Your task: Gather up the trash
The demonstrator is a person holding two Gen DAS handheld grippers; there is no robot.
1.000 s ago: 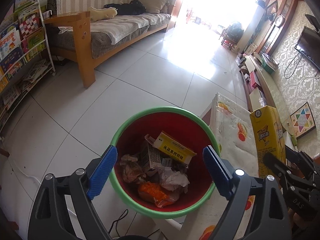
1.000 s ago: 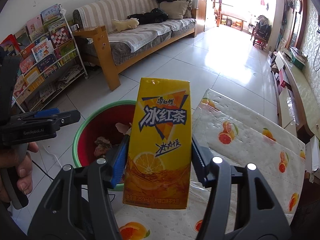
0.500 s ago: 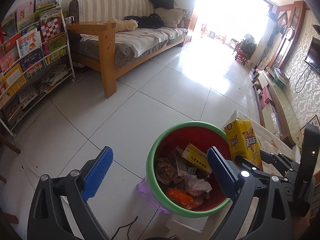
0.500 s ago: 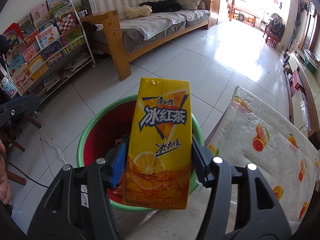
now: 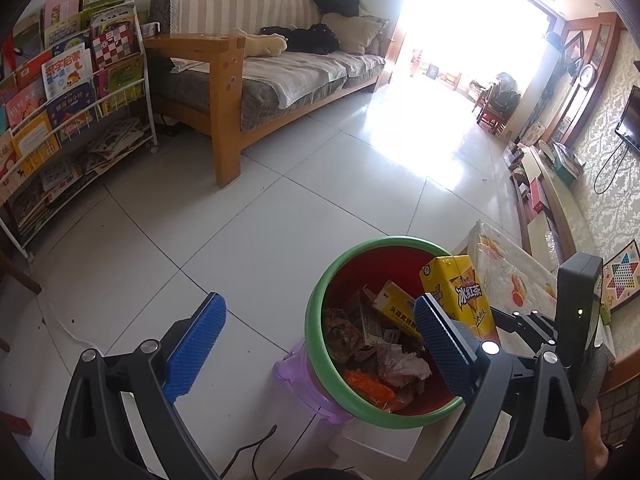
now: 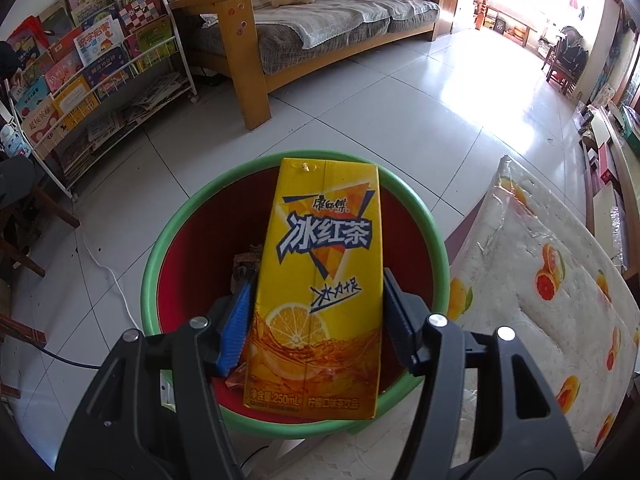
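A yellow iced-tea carton (image 6: 320, 280) is held upright in my right gripper (image 6: 316, 320), which is shut on it directly above the red bin with a green rim (image 6: 160, 248). The left wrist view shows the same carton (image 5: 460, 296) over the bin's (image 5: 316, 316) right side, with the right gripper behind it. The bin holds crumpled paper (image 5: 400, 364), a yellow box (image 5: 396, 308) and orange wrappers (image 5: 368, 386). My left gripper (image 5: 320, 340) is open and empty, to the left of the bin, its right finger over the bin.
A low table with a fruit-print cloth (image 6: 560, 280) stands right of the bin. A wooden sofa (image 5: 260, 80) and a book rack (image 5: 60, 120) are at the back left. A white cable (image 6: 108, 272) runs on the tiled floor. A purple stool (image 5: 296, 376) sits under the bin.
My right gripper has carried the carton left from the table edge to over the bin. My left gripper has shifted left, away from the bin's centre.
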